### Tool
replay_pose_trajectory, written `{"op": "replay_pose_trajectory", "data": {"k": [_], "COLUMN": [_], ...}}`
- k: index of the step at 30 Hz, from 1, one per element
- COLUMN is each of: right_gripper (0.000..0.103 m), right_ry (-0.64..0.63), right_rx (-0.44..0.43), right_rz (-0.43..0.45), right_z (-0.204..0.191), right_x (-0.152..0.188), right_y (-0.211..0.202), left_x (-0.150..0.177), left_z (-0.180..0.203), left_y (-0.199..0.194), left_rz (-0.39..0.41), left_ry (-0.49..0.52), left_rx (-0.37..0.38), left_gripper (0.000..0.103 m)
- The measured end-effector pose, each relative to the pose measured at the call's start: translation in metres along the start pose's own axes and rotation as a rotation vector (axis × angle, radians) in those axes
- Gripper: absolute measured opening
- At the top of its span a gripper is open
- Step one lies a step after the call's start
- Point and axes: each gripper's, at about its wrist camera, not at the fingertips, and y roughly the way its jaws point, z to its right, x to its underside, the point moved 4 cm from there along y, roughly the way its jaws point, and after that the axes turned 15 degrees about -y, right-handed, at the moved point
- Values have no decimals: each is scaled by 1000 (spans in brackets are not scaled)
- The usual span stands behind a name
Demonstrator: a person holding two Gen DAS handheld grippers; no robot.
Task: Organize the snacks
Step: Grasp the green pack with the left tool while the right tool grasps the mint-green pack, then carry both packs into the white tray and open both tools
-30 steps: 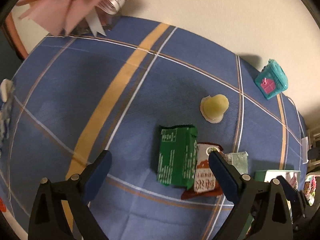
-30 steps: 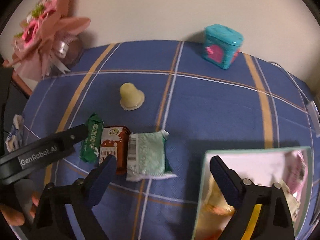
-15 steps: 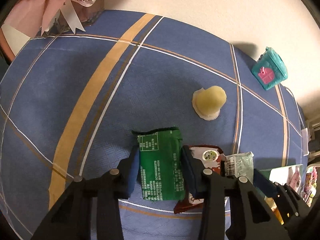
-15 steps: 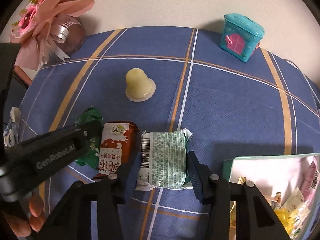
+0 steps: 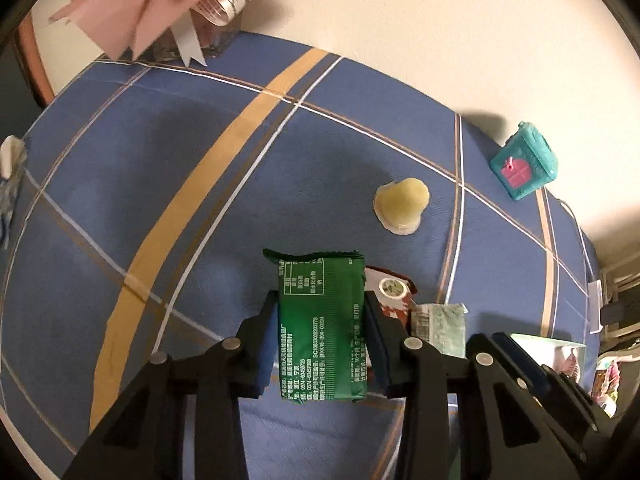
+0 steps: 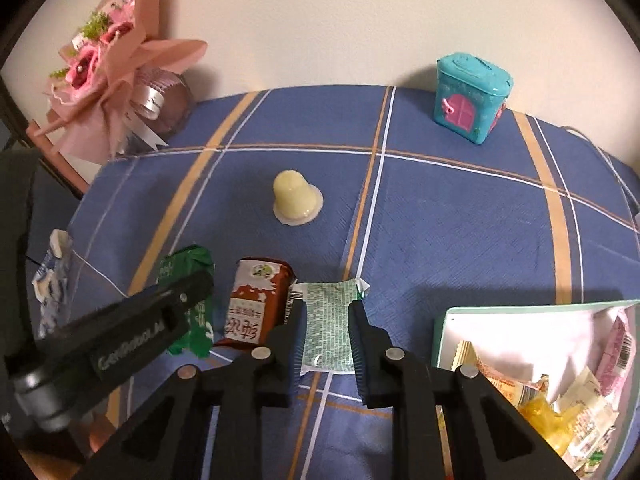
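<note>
L gripper (image 5: 320,344) clamps crinkly green foil packet (image 5: 322,328), white print illegible. R gripper (image 6: 326,330) pinches pale-green sachet (image 6: 328,320) w/ barcode. Glossy red-brown pouch (image 6: 256,304) lies just left of R fingers.

A second ago both grippers hang wide open above the row of packets; now the left gripper (image 5: 322,334) is clamped on the dark green packet (image 5: 322,328) and the right gripper (image 6: 326,330) is clamped on the pale green packet (image 6: 328,326), each pad pressing a packet side. The dark green packet, which half a second ago lies touching the red-brown packet (image 6: 256,306), now sits apart from it with blue cloth showing between them in the right wrist view, and its far end looks raised and crumpled
</note>
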Motion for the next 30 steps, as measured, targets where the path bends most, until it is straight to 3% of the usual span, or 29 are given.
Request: {"op": "replay_pose_trajectory", "data": {"k": [1,2,3,5,13,20,26,30], "right_gripper": [27,36,55,64,64,64,64,54], "right_ry": [7,9,7,2,-41,-57,-34,1], "right_rx": [-6,-4,5,13,82,52,77,66], "right_rz": [-1,-4,-9,-15,-98,-102,-128,-135], "right_z": [1,2,3,3,0,-9,-2,6], "right_x": [0,1,1,0,5,3,8,17], "right_y": [1,2,3,7,39,45,52,54], "left_x": [1,2,6,7,4,6,7,9], "left_z": [-6,-10,-10,-20,-40,-34,-37,-34], "left_y": [-6,-8,-10,-9,6,17,10,10], "left_rz": [8,17,22,28,21,-1,10,7], "left_ry": [-3,-18,-31,-70,-109,-101,-100,-96], "left_rx": [-7,-20,-28,-40,-68,-50,-56,-57], "left_gripper": [41,41,41,41,41,41,41,41]}}
